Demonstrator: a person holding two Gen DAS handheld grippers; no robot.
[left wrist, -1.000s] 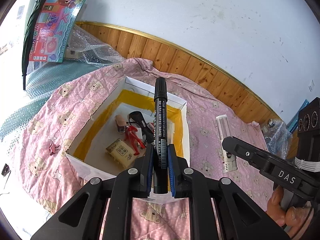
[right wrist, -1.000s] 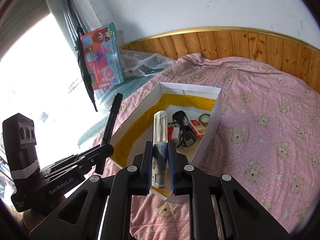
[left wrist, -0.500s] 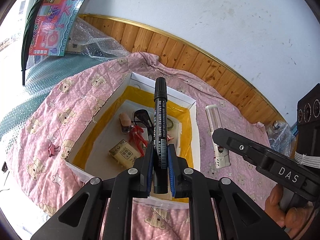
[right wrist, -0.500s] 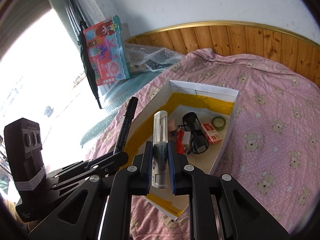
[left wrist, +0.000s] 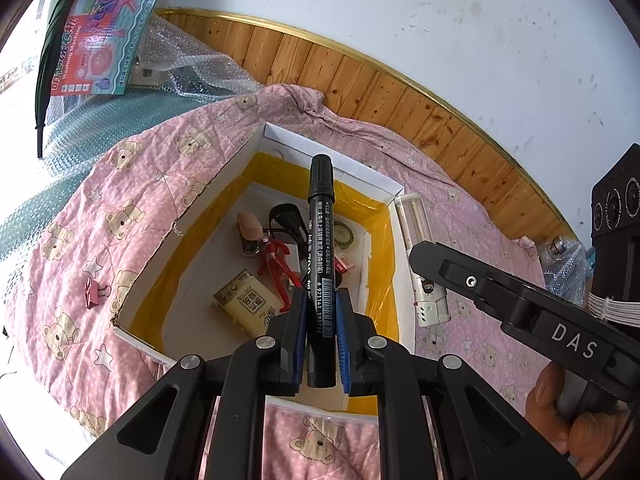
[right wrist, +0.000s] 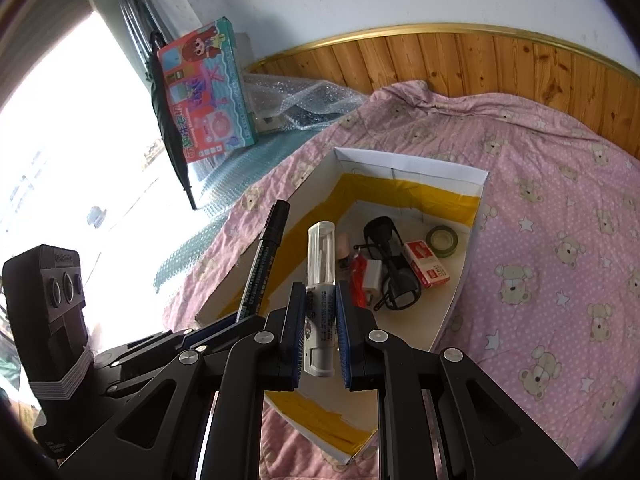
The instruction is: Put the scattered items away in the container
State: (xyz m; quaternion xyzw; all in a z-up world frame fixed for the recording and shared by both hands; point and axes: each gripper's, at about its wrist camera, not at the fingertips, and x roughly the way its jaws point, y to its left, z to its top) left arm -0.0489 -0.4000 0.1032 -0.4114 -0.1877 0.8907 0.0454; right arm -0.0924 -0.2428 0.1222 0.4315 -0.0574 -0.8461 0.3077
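Our left gripper [left wrist: 318, 334] clamps the marker [left wrist: 320, 240], hiding sunglasses [left wrist: 286, 220]; right gripper [right wrist: 319, 334] pinches the tube [right wrist: 320, 256]. The box [right wrist: 440, 172], at twelve o'clock, looms closer than before.

The black marker [left wrist: 320, 248] carries white print and a barcode, held between blue pads [left wrist: 298, 336]. The box [left wrist: 344, 160] is white outside, with yellow tape lining its walls. Under it lies a pink quilt [right wrist: 560, 248] with white dots, stars and beige bears

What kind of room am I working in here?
Probably a bedroom or a child's room at home: a pink bear-print quilt spread below wood wall panelling, with a boxed toy washing machine propped by the window.
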